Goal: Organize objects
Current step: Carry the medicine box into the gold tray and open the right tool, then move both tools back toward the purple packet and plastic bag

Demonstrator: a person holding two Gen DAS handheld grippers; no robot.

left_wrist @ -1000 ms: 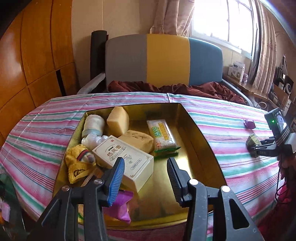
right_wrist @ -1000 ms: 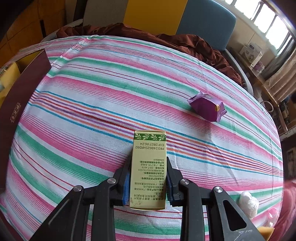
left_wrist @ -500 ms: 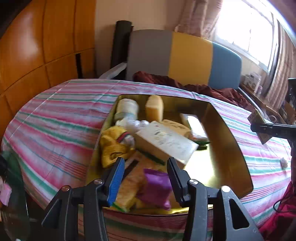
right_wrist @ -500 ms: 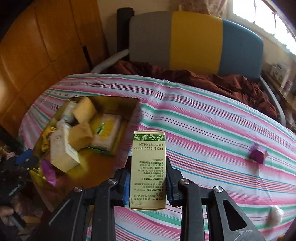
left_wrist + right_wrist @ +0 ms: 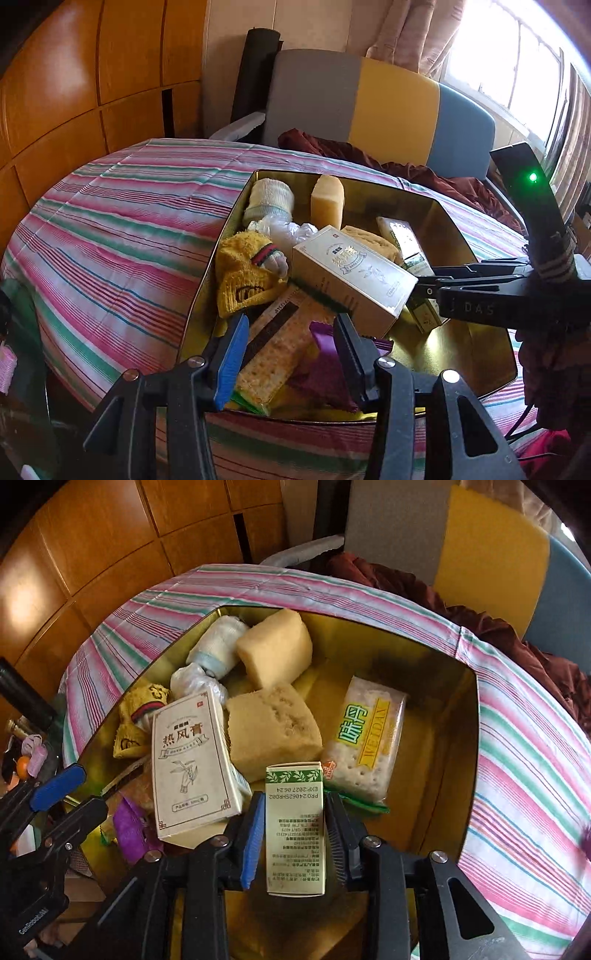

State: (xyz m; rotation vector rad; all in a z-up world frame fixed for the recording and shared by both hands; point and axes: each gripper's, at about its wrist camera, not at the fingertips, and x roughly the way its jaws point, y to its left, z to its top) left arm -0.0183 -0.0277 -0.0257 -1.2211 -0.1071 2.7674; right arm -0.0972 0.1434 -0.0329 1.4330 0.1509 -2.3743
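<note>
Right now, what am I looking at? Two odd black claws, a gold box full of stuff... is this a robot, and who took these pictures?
No robot: a person holds a two-finger claw in each hand, and each claw carries a wide-angle camera looking along its fingers. One picture is from the left gripper, the other from the right gripper. Both look down into a gold tray on a striped cloth. In the tray lie two sponges, a white box, a cracker pack, a yellow sock and more. The left gripper hangs open, holding nothing. The right has a green carton between its fingers over the tray, and its jaws are opening, so the carton seems about to drop in.
</note>
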